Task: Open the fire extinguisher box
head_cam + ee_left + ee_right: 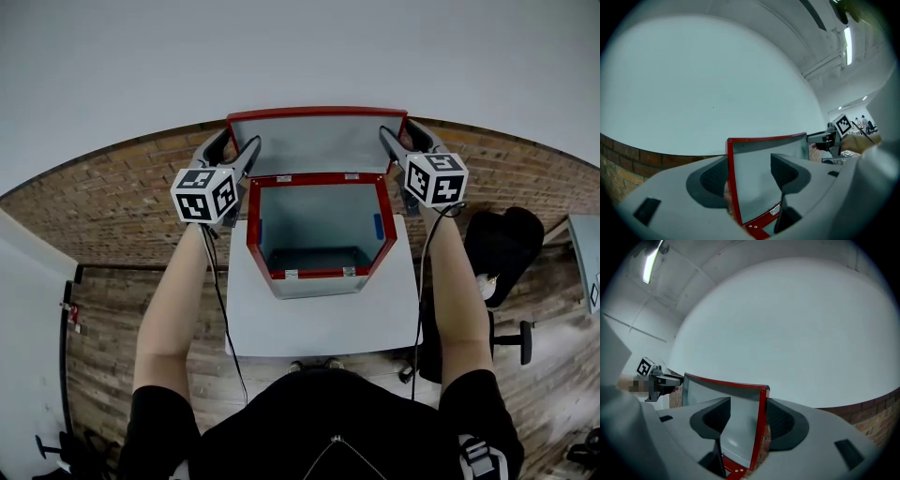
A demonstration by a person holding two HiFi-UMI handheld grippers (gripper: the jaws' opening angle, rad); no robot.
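Nearest the person, the white surface (319, 319) carried the red fire extinguisher box (251, 225), which sat below and between the two claws, and its inside looked bare. The lid (317, 141) stood raised at the back, so the opening step looked basically done.

The left claw (242, 142) sat at the lid's left edge with its jaws moderately apart. The red edge was in the gap, just beside the outer jaw, and didn't look pinched. The right claw (398, 133) mirrored that on the right edge, jaws also apart.

The next move probably called for checking that the lid stayed up on its own, then easing both claws out sideways without knocking it forward. Beyond the lid was a plain pale wall.
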